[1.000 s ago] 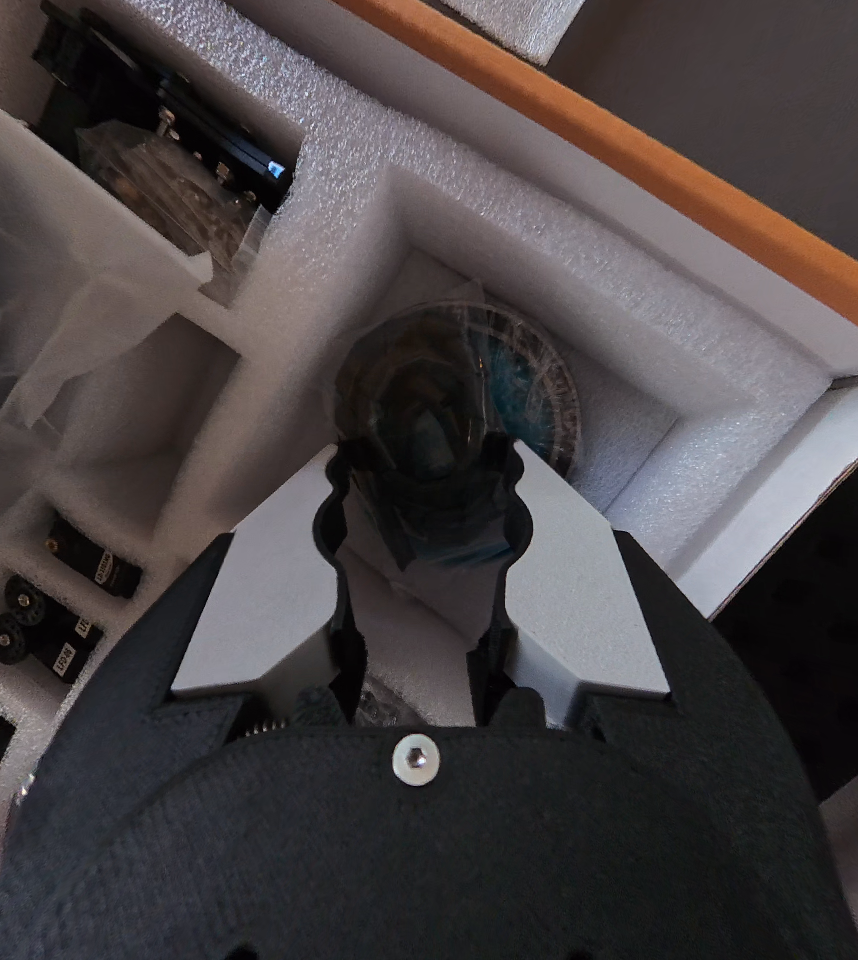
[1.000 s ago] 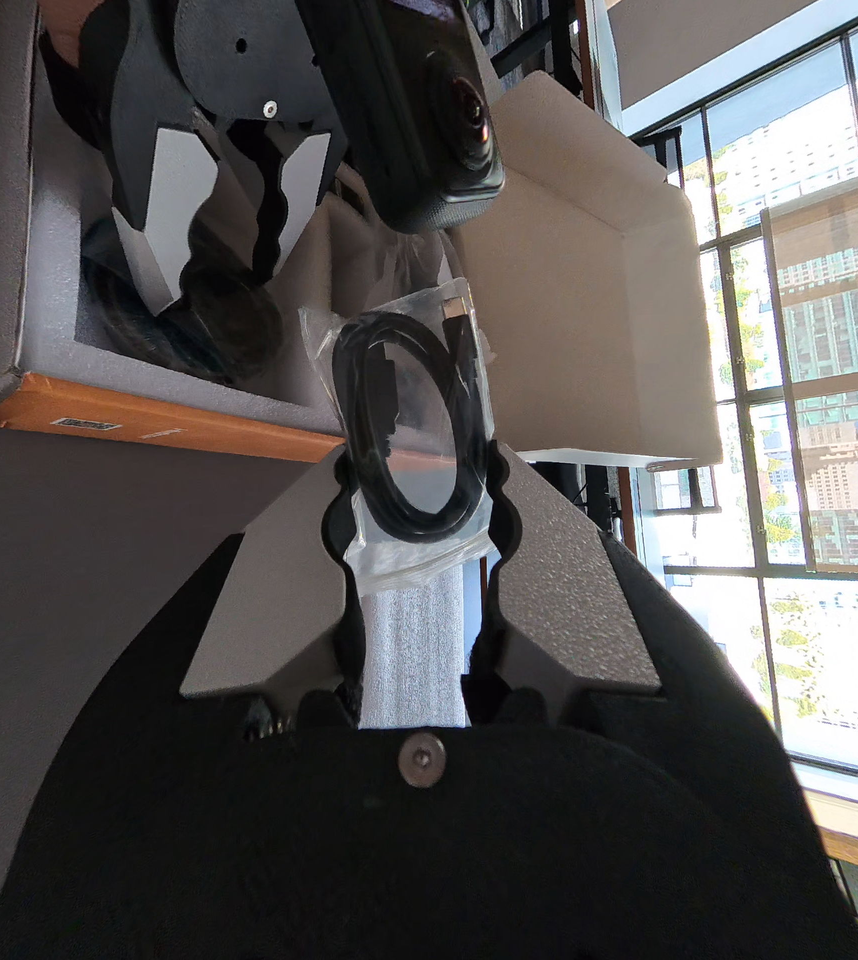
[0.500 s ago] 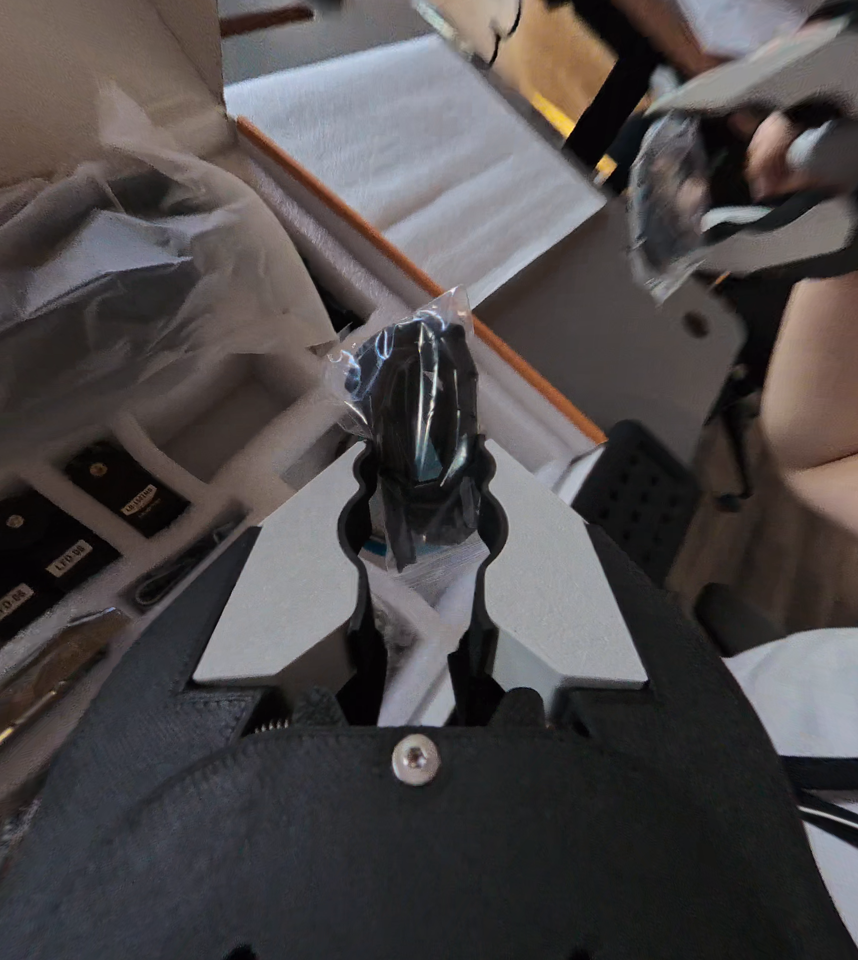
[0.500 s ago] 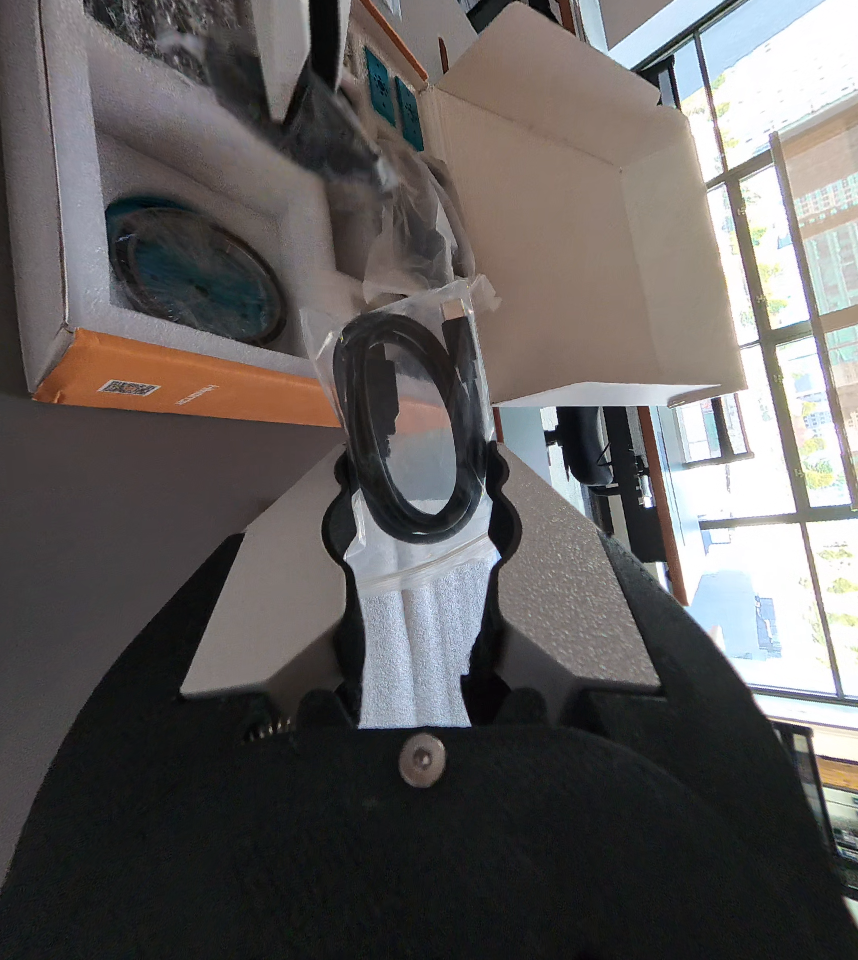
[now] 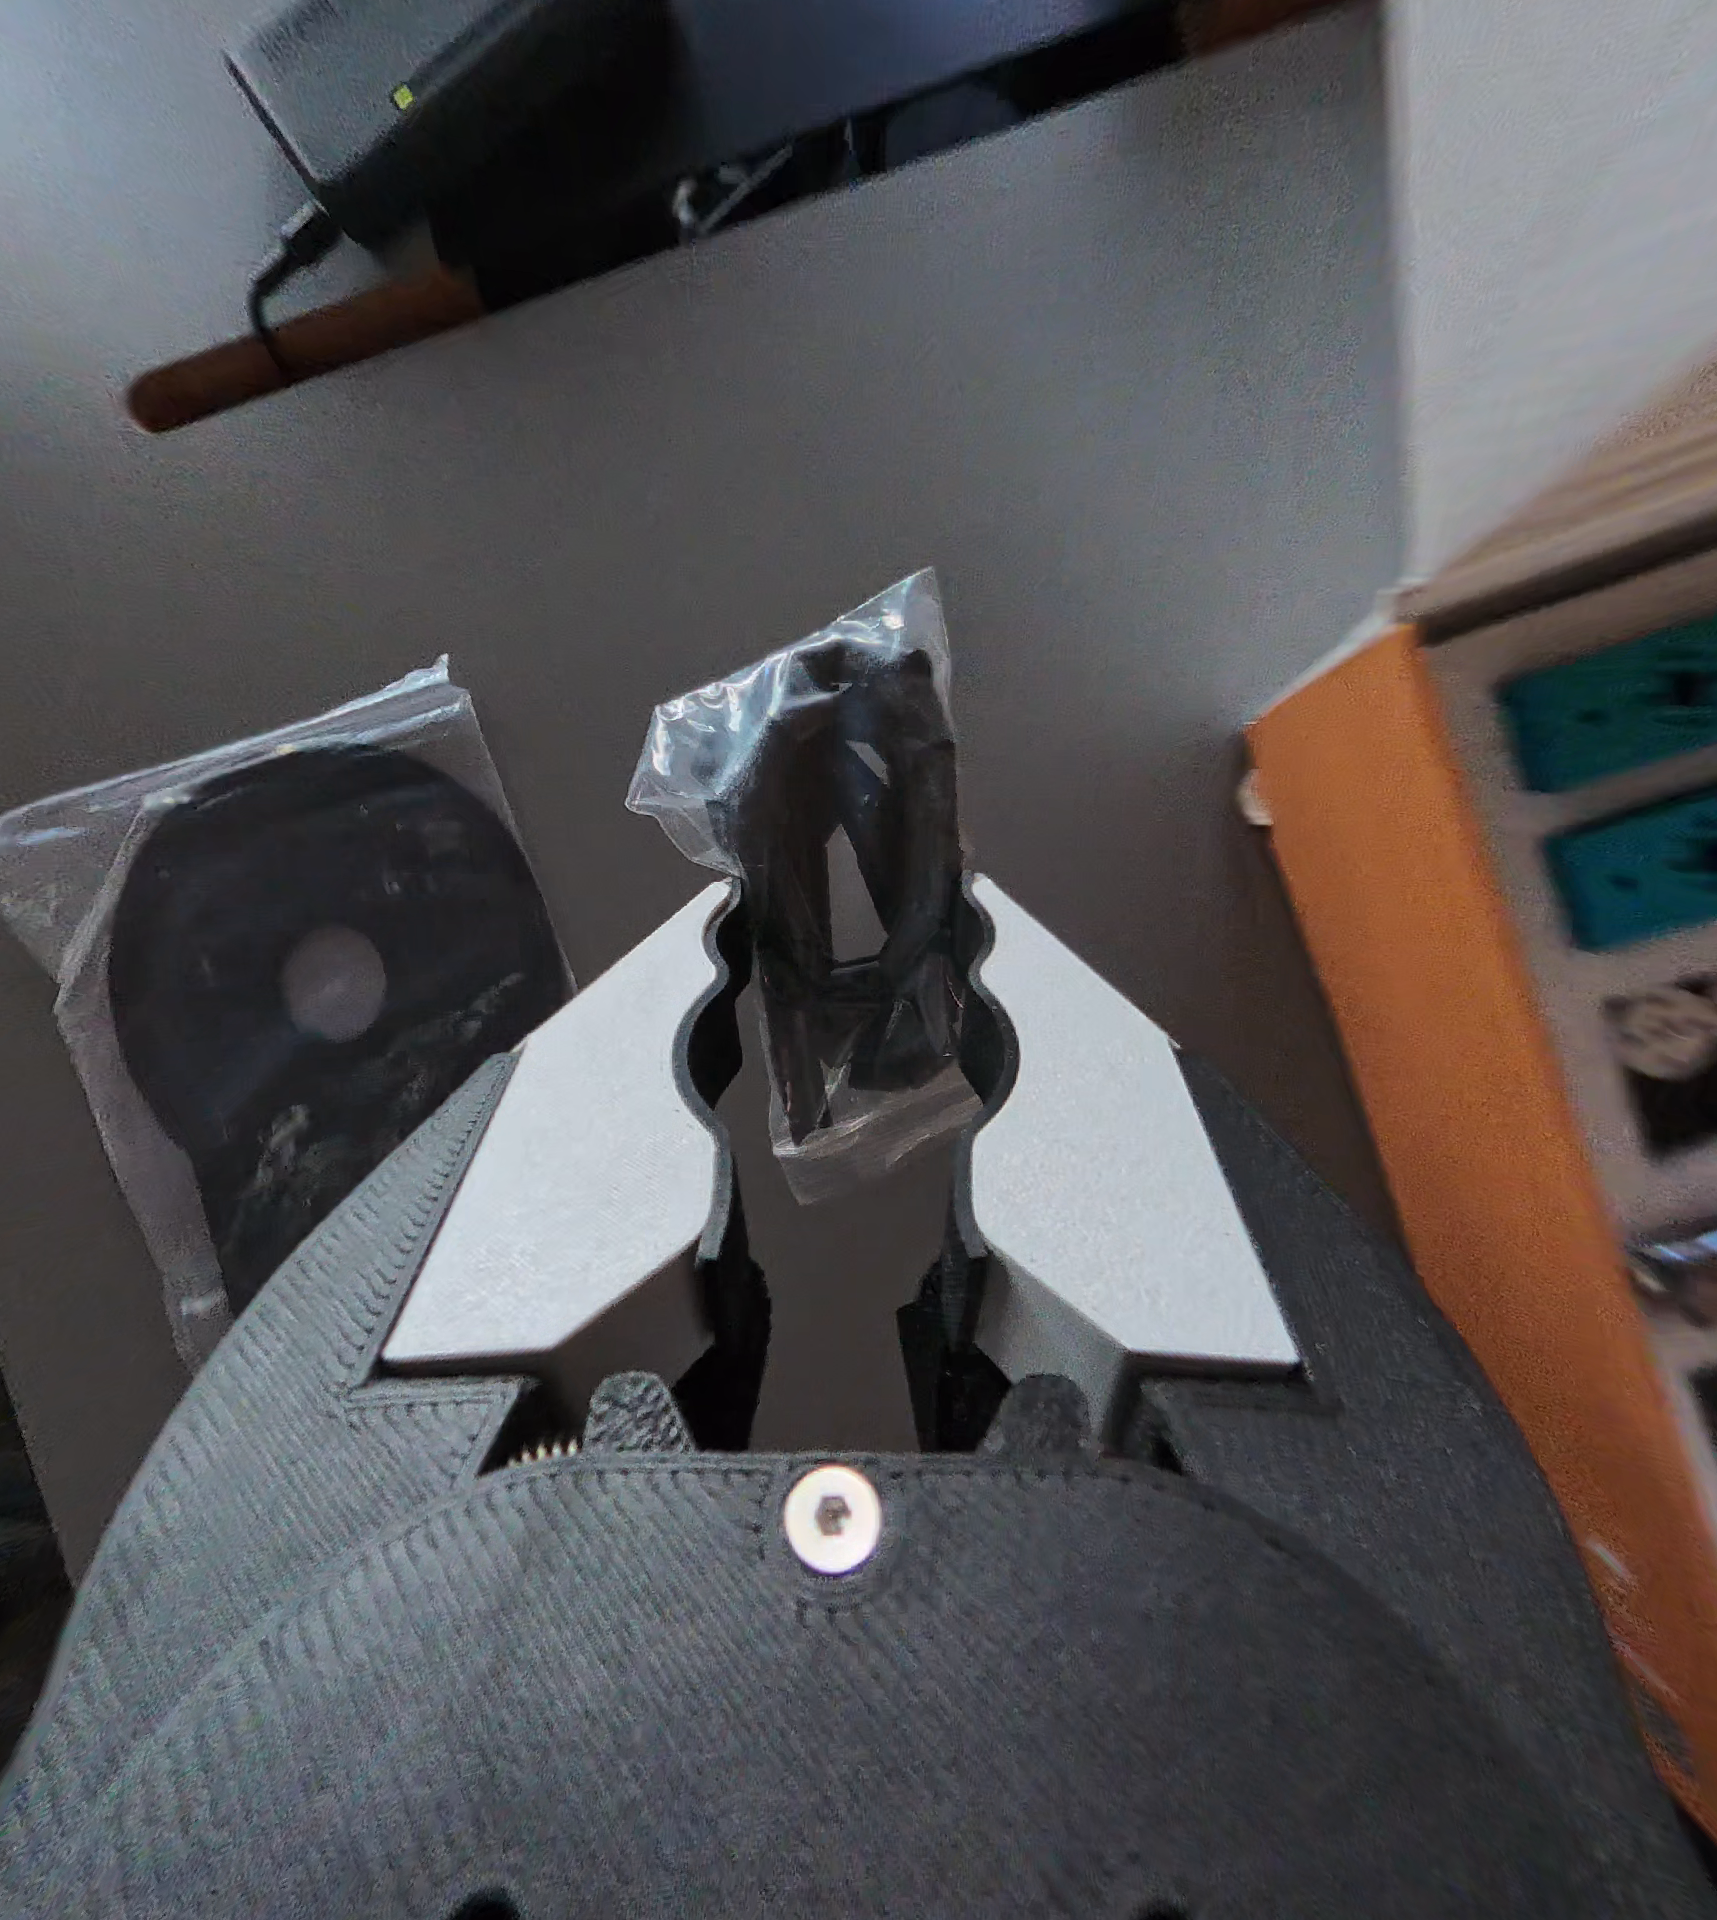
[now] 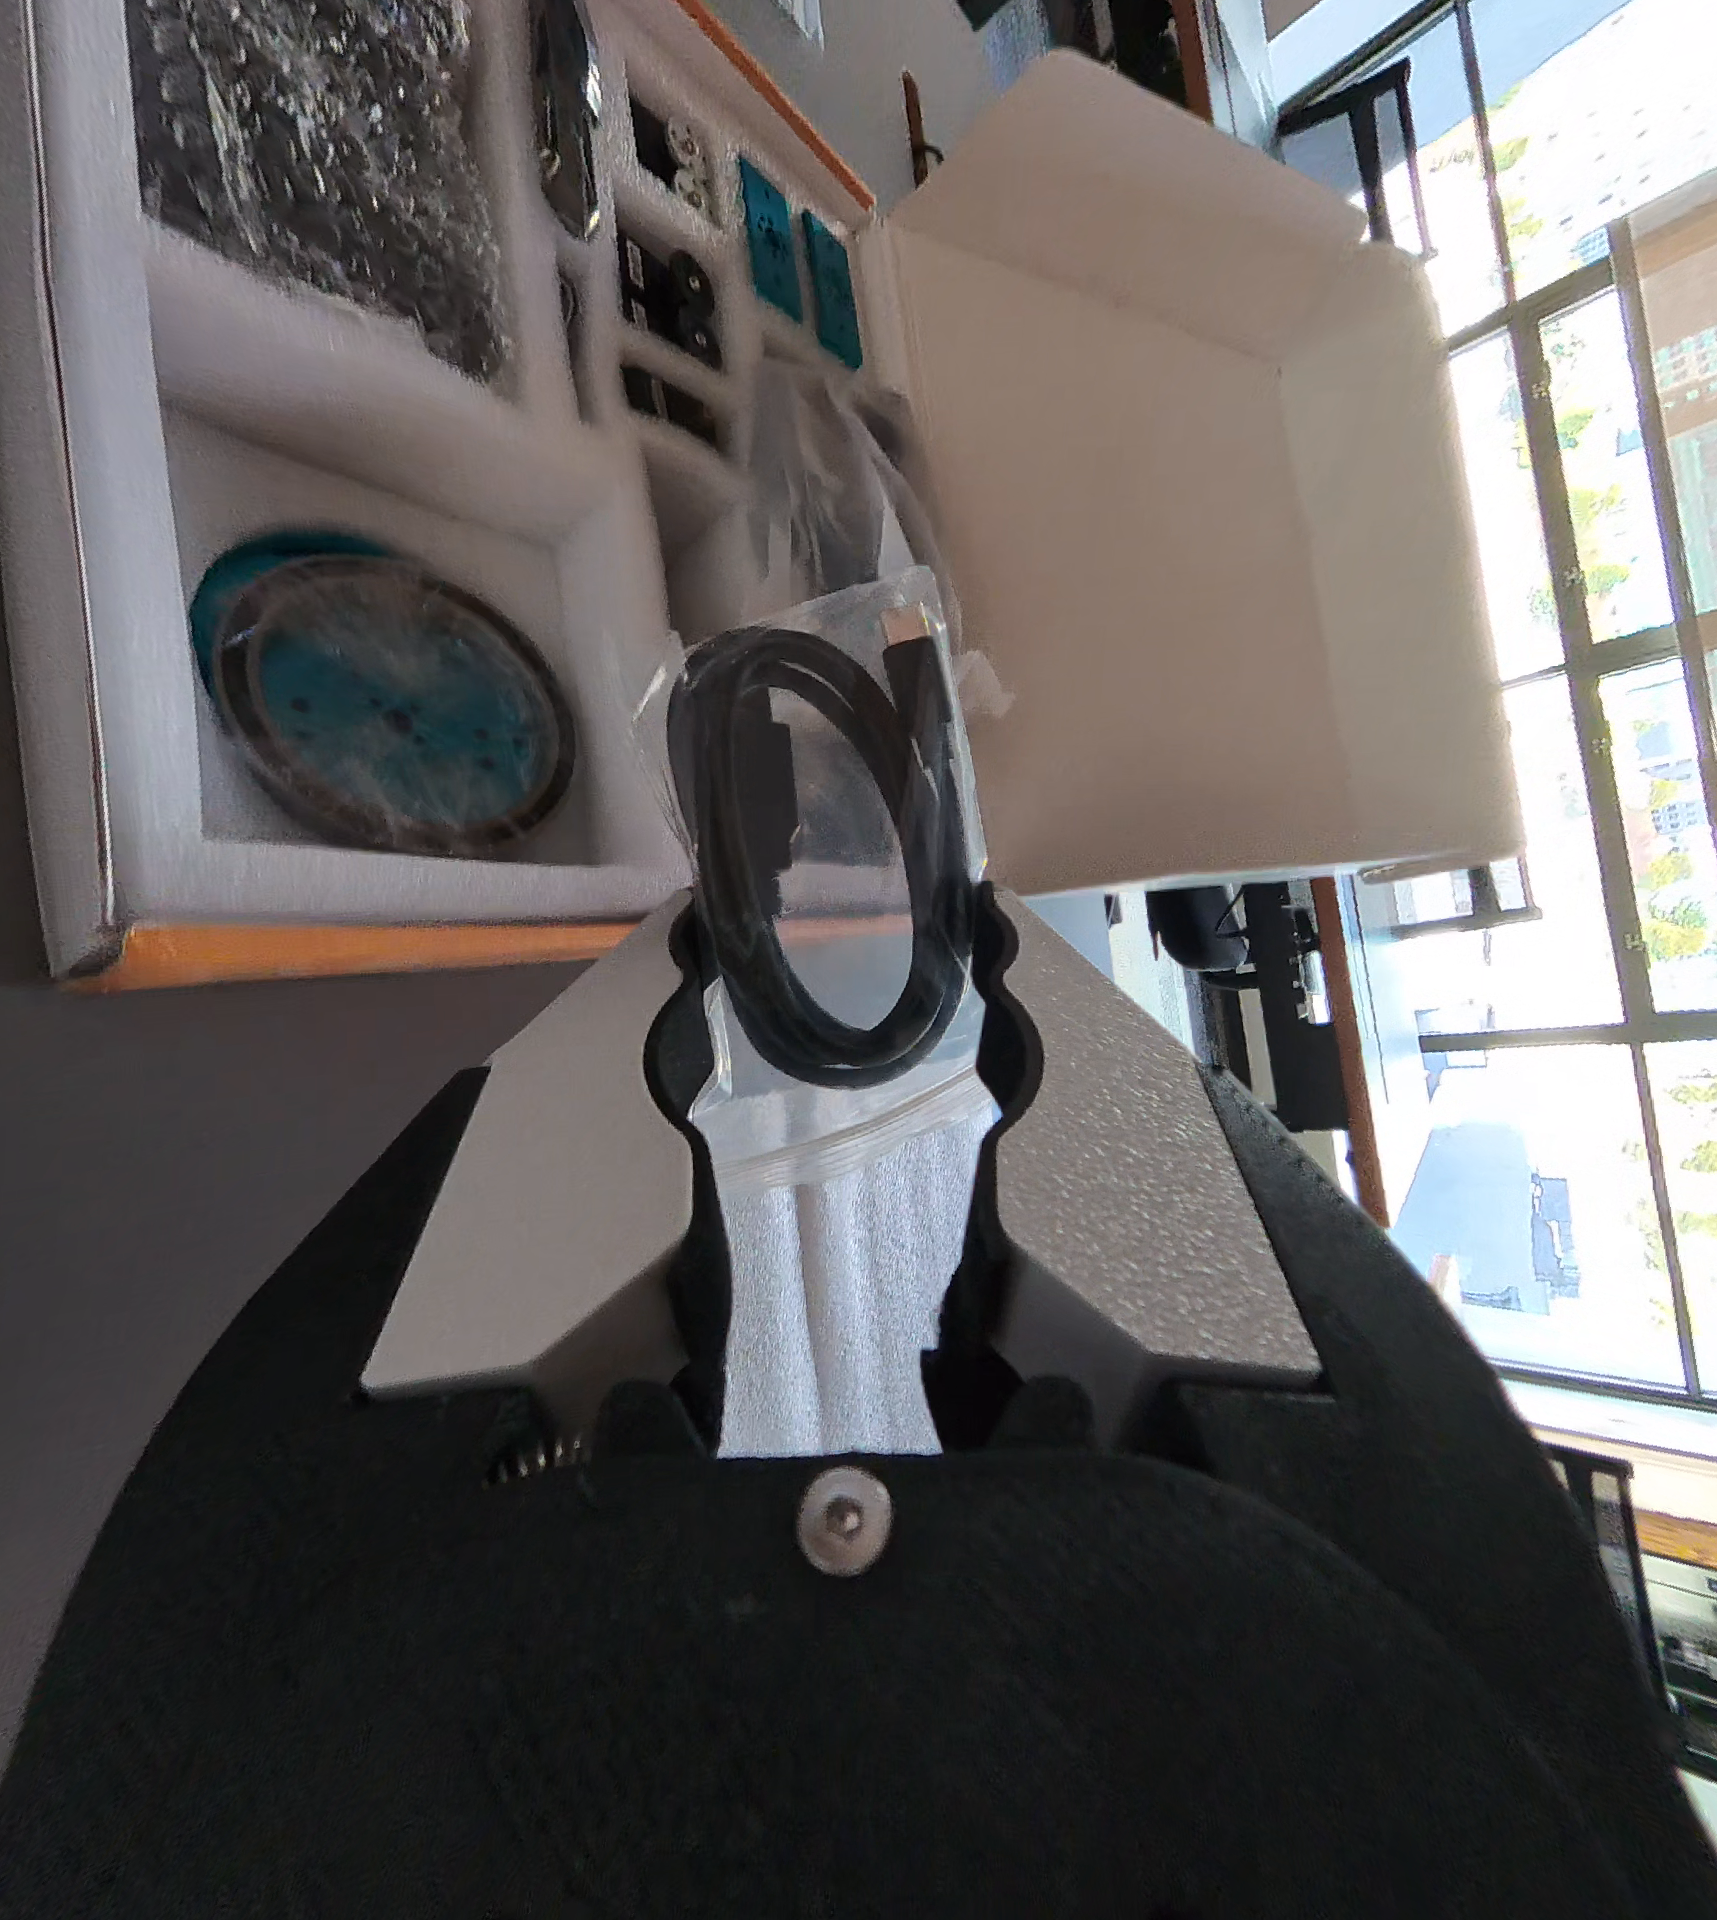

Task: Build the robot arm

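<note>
My left gripper (image 5: 849,914) is shut on a clear plastic bag with a coiled black cable (image 5: 838,862) and holds it above the grey table (image 5: 833,436). A bagged black disc (image 5: 314,977) lies on the table just to its left. My right gripper (image 6: 833,914) is shut on a clear zip bag with a coiled black cable (image 6: 823,842), held up in front of the open box. The box's orange edge (image 5: 1405,1039) is at the right of the left wrist view.
The open box (image 6: 85,582) has white foam compartments. One holds a teal disc in a dark ring (image 6: 386,707), others hold small black parts and teal boards (image 6: 792,260). Its white lid (image 6: 1197,520) stands open. Windows (image 6: 1664,727) lie to the right. Tip to tip, the grippers are about 50 centimetres apart.
My left gripper closed on the bagged black cable in the foam compartment, lifted it out of the box and swung it over the grey table. My right gripper kept holding its bagged cable.
</note>
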Available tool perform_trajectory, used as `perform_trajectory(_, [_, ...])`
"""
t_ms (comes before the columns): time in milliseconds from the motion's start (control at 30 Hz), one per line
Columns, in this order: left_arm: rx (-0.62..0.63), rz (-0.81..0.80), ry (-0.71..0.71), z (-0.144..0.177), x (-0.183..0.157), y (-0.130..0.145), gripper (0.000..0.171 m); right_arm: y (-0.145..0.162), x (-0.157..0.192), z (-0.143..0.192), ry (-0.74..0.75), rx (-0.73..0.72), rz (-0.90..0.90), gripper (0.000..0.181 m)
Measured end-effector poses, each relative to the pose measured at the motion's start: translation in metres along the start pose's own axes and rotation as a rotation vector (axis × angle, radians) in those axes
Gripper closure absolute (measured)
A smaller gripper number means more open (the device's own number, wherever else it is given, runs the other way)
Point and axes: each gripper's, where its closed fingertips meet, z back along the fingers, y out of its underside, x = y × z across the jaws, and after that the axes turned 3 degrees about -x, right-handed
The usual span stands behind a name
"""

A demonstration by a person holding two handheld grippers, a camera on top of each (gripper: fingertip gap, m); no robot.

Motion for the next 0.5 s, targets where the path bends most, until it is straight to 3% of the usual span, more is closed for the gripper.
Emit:
perform_trajectory(100, [0.122,-0.050,-0.033,-0.056,0.030,-0.001,0.133,-0.021,0.000,-0.007,-0.004,0.011,0.026,0.133])
perform_trajectory(200, [0.167,-0.111,-0.036,-0.087,0.039,-0.005,0.132,-0.033,0.001,-0.009,-0.008,0.040,0.051,0.133])
perform_trajectory(333, [0.253,-0.154,-0.044,-0.109,0.045,0.002,0.131,-0.039,0.004,-0.007,-0.018,0.070,0.064,0.133])
perform_trajectory(500, [0.267,-0.098,-0.017,-0.122,0.045,0.006,0.128,-0.038,0.009,-0.010,-0.038,0.089,0.065,0.133])
